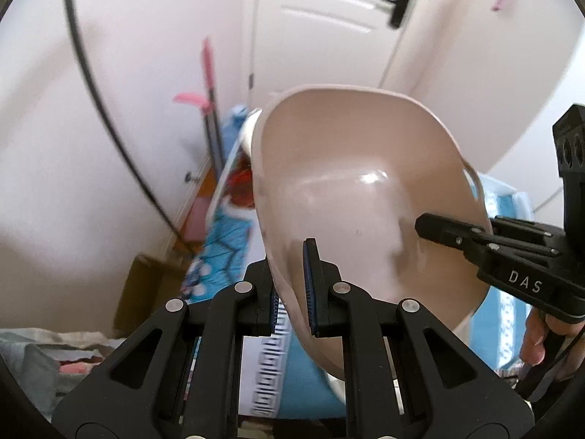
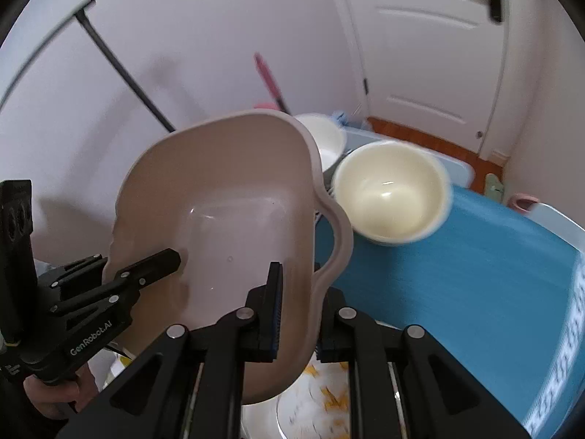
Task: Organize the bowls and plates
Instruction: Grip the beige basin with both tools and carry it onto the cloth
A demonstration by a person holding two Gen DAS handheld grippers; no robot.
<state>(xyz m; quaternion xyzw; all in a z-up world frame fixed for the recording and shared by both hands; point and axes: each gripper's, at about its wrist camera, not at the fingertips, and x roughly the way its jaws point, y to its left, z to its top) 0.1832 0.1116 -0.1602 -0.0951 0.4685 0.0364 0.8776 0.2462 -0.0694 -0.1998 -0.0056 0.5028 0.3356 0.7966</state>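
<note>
From the left wrist camera we've got the left gripper [image 1: 294,289] clamped on the near rim of a big beige dish [image 1: 365,197], one blue-padded finger inside the wall and the other outside. The dish is up in the air and tipped, its glossy inside facing us. The right gripper [image 1: 431,226] comes in from the right side, one finger inside the dish over the opposite rim. Below it all we can make out a blue patterned cloth [image 1: 223,234], and behind, a white door [image 1: 329,18] and something pink leaning on the wall, too blurry to name.

Switching to the right wrist camera, we see the right gripper [image 2: 298,314] pinching the dish's [image 2: 219,197] wavy edge the same way, a finger on each side of the wall. The left gripper [image 2: 161,259] bites the far rim. Just beside the dish there's a cream bowl [image 2: 389,192] on the blue tablecloth [image 2: 457,274], with a white bowl [image 2: 327,139] behind it. Under the dish, a white plate with yellow specks [image 2: 321,398] peeks out.
</note>
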